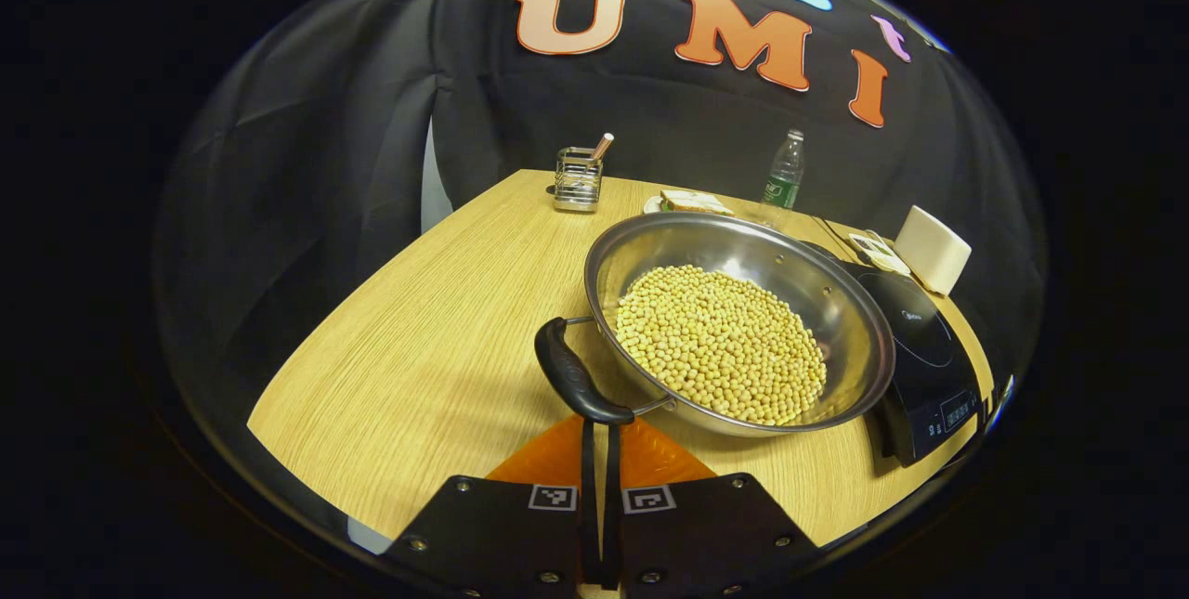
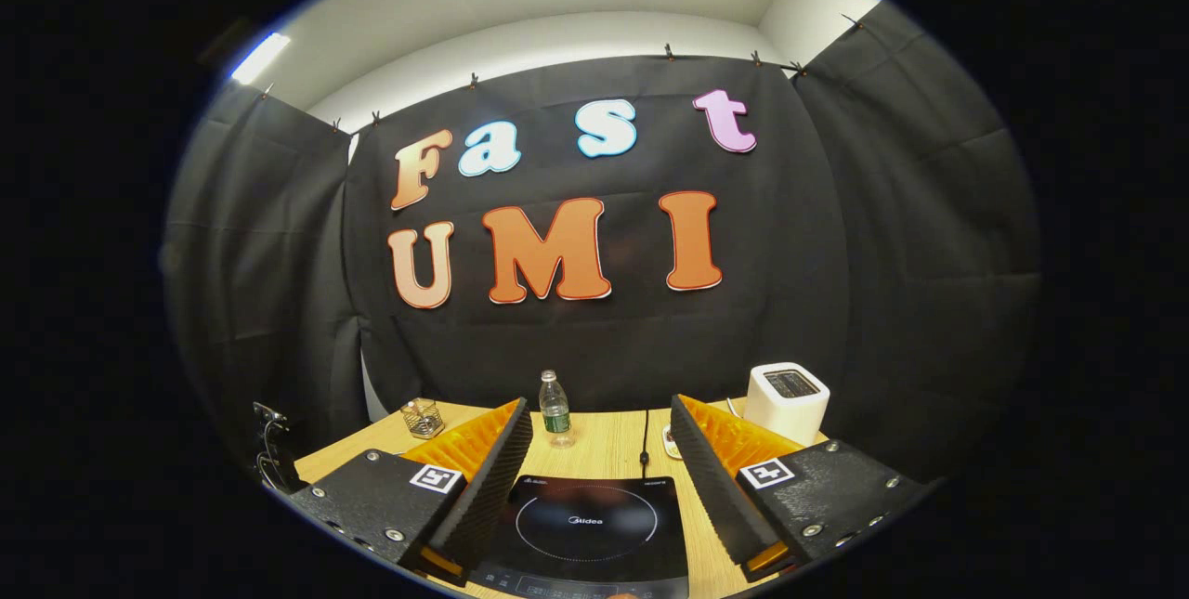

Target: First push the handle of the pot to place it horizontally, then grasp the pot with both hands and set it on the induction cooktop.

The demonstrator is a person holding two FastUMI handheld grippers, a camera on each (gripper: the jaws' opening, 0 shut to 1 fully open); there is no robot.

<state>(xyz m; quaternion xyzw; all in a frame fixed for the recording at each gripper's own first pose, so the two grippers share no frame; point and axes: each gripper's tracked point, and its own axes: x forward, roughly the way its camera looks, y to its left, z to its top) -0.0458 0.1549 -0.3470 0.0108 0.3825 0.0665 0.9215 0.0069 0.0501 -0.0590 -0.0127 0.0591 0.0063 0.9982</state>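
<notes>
Steel pot (image 1: 738,325) of yellow beans sits on wooden table (image 1: 418,348) beside black induction cooktop (image 2: 587,525), its black handle (image 1: 578,374) crosswise just ahead of closed, empty left gripper (image 1: 600,436); right gripper (image 2: 599,478) wide open, empty, over cooktop.

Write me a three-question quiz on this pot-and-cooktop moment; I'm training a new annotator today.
1. True or false: the pot already sits on the induction cooktop.
2. What fills the pot? A soybeans, B water, C rice.
3. The right gripper is ____, its fingers wide apart.

Key: 1 false, it rests on the table beside the cooktop. 2 A. 3 open; the left gripper is shut, its tips just short of the pot's handle.
</notes>
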